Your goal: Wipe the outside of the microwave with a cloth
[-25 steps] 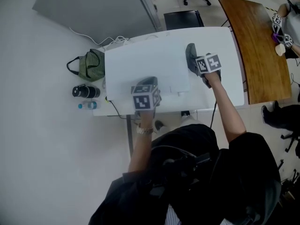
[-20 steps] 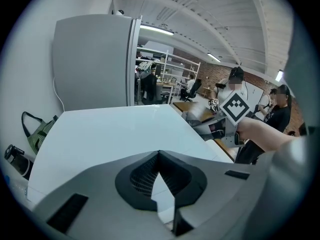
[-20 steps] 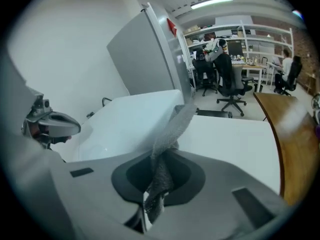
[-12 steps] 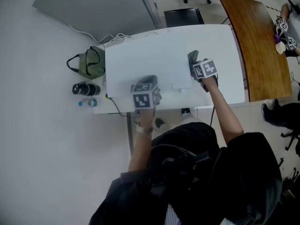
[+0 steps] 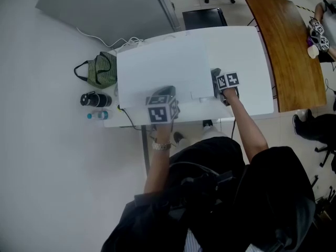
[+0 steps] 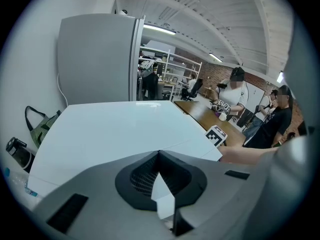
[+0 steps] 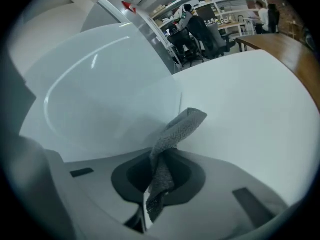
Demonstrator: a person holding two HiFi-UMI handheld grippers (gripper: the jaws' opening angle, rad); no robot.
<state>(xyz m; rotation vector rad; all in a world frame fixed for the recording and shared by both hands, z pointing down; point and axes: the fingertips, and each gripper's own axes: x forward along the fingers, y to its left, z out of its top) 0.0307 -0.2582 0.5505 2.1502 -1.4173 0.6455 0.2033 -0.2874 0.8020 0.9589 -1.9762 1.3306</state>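
The white microwave (image 5: 163, 67) stands on a white table (image 5: 247, 51). My left gripper (image 5: 165, 92) rests on the front part of the microwave's top (image 6: 110, 129), jaws shut with nothing held. At the microwave's right side near its front corner, my right gripper (image 5: 219, 86) is shut on a grey cloth (image 5: 215, 76). In the right gripper view the cloth (image 7: 172, 139) sticks up from the jaws and leans against the microwave's side wall (image 7: 100, 84). The right gripper's marker cube (image 6: 216, 135) shows past the top's right edge.
A green bag (image 5: 102, 71), a black flask (image 5: 94, 100) and a small water bottle (image 5: 98, 115) lie on the floor left of the table. A cable (image 5: 105, 41) runs behind. A wooden table (image 5: 286, 46) stands at the right, a grey cabinet (image 5: 110, 9) behind.
My right gripper has slid with the cloth along the microwave's right side from the back toward the front edge. The left gripper has stayed where it was.
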